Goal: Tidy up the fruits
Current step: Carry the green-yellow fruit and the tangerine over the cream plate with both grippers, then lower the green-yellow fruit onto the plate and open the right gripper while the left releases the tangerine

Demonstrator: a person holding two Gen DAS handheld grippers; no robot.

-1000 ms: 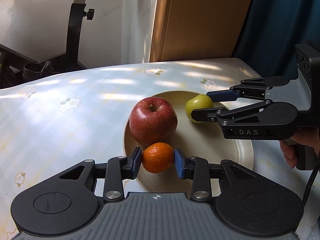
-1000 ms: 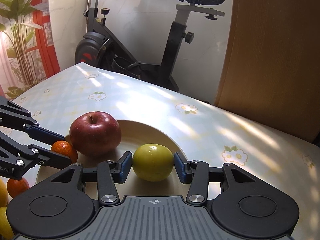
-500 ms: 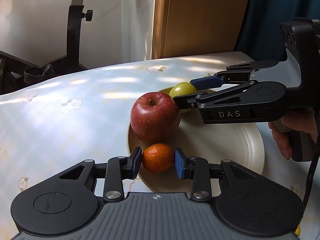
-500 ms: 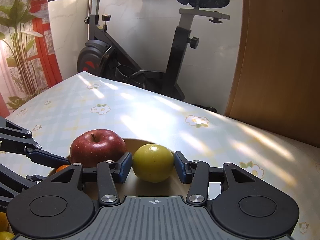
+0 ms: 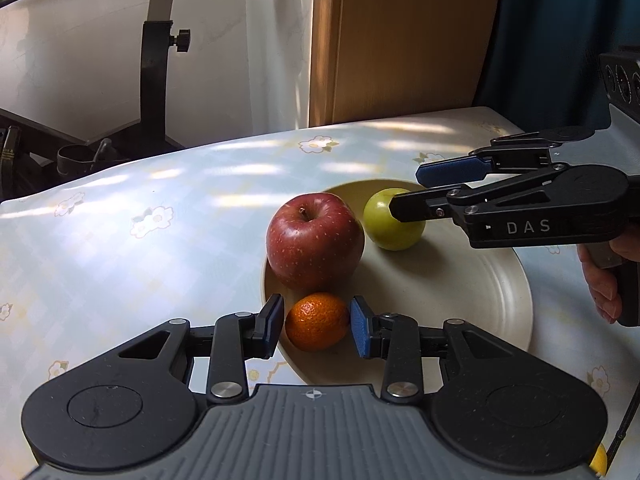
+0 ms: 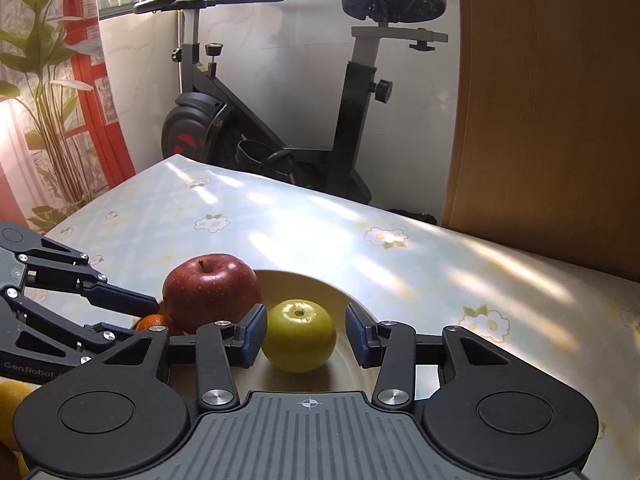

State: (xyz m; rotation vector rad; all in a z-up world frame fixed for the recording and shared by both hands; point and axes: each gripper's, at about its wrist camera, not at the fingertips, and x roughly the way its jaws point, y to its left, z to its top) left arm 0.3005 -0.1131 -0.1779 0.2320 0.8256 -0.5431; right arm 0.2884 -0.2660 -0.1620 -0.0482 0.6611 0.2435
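Left wrist view, plate: we see a cream plate [image 5: 460, 292] on the flowered counter [image 5: 160, 248], toward its right edge; three fruits lie on it
Left wrist view, fruits: the red apple [image 5: 315, 245] sits at the plate's left rim; the green apple [image 5: 388, 232] is just behind it on the far side; the mandarin [image 5: 317, 322] rests at the near rim, just in front of the red apple
Left wrist view, left claw: the left claw [image 5: 317, 320] brackets the mandarin, pads close on both sides; we cannot tell whether they press on it
Left wrist view, right claw: the right claw [image 5: 408, 191] reaches in from the right, held by a hand [image 5: 604, 280], one finger across the green apple
Right wrist view, right claw: its jaws are closing with the green apple [image 6: 299, 336] between them; the left pad looks to be against the skin, the right pad stands apart, so we read no grip; the apple sits on the plate [image 6: 320, 284]
Right wrist view, neighbours: the red apple [image 6: 211, 292] is just beside the green one; the mandarin [image 6: 154, 321] peeps out behind the left claw's fingers
Right wrist view, leftovers: a yellow fruit [image 6: 12, 400] shows at the lower left, off the plate
Progress: we judge three fruits gathered on the plate; at least the yellow fruit is left to bring over
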